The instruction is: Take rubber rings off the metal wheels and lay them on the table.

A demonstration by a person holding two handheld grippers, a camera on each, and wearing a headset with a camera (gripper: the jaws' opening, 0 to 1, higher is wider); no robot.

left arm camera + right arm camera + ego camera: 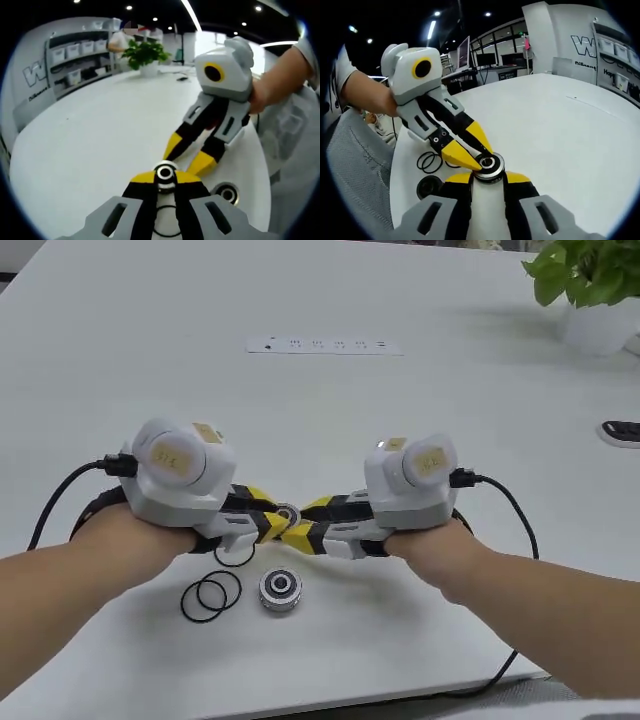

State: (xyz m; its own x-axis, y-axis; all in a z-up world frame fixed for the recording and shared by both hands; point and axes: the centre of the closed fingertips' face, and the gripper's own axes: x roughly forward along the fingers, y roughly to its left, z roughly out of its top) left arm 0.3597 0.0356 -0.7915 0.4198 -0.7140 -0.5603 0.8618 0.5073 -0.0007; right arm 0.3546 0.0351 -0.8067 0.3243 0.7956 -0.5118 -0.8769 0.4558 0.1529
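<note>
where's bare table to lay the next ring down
Bare table runs from the power strip down to the left gripper and right gripper; also right of the loose wheel toward the front edge. Crowded: the rings beside that wheel, below the left gripper.

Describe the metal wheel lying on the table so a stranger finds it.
On the white table, find the loose black rings near the front edge. The metal wheel lies flat just right of them; unlike the other wheel, it is not held up.

my jaws hide most of the wheel (pixel 286 514); a ring (pixel 236 563) runs partly under my left gripper (pixel 270 526); the plant (pixel 585 270) and a black thing (pixel 622 432) are cut off.
</note>
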